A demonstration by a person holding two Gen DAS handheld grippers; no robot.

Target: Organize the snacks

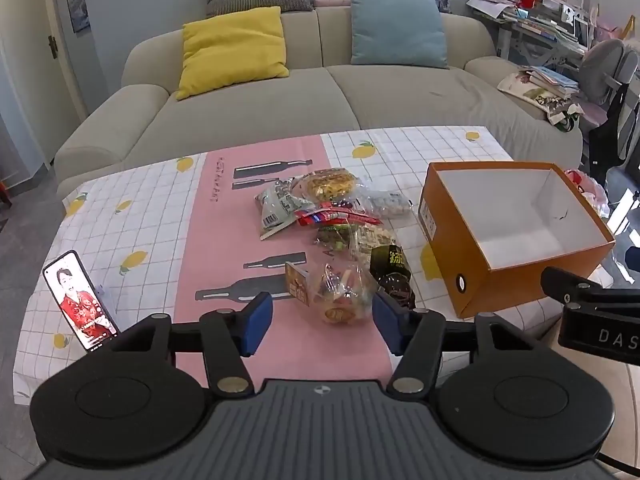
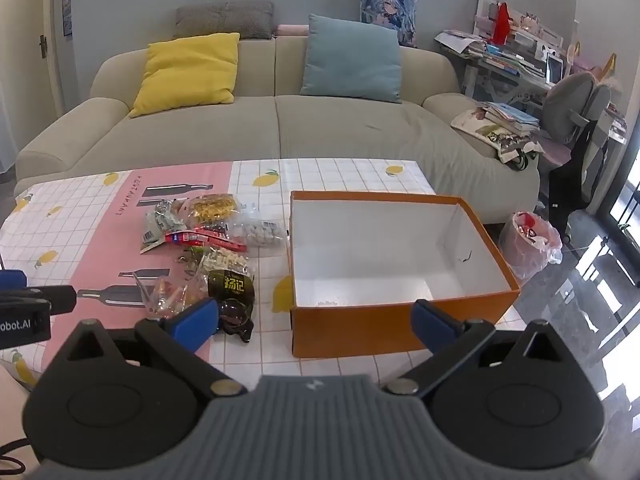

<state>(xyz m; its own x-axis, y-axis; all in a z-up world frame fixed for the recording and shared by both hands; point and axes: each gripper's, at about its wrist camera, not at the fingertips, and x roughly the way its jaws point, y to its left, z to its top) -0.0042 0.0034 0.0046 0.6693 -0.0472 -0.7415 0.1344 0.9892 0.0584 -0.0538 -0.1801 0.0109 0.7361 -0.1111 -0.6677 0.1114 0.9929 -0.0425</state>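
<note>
We hold both grippers above the near edge of the worktop (image 1: pixel 140 216), which is covered with a pink and white checked cloth. The left gripper (image 1: pixel 322 314) hangs over a clear bag of sweets (image 1: pixel 340 296); its fingers (image 1: pixel 256 324) stand apart on either side of the bag, and we cannot tell whether the pads touch it. The right gripper (image 2: pixel 316 320) has its fingers (image 2: pixel 434 326) spread wide with nothing between them, in front of the near wall of the orange box (image 2: pixel 400 320).

The snacks (image 2: pixel 204 240) lie in a loose pile at the middle of the worktop, just left of the box: a black packet (image 2: pixel 232 286) nearest it, a red packet (image 2: pixel 208 238) across the pile, a yellow one (image 2: pixel 212 204) at the far end. The box stands open at the right, its white inside bare except for a few crumbs at the near left corner. A phone (image 1: pixel 80 300) leans upright at the near left. A sofa (image 1: pixel 320 92) stands beyond the worktop.
</note>
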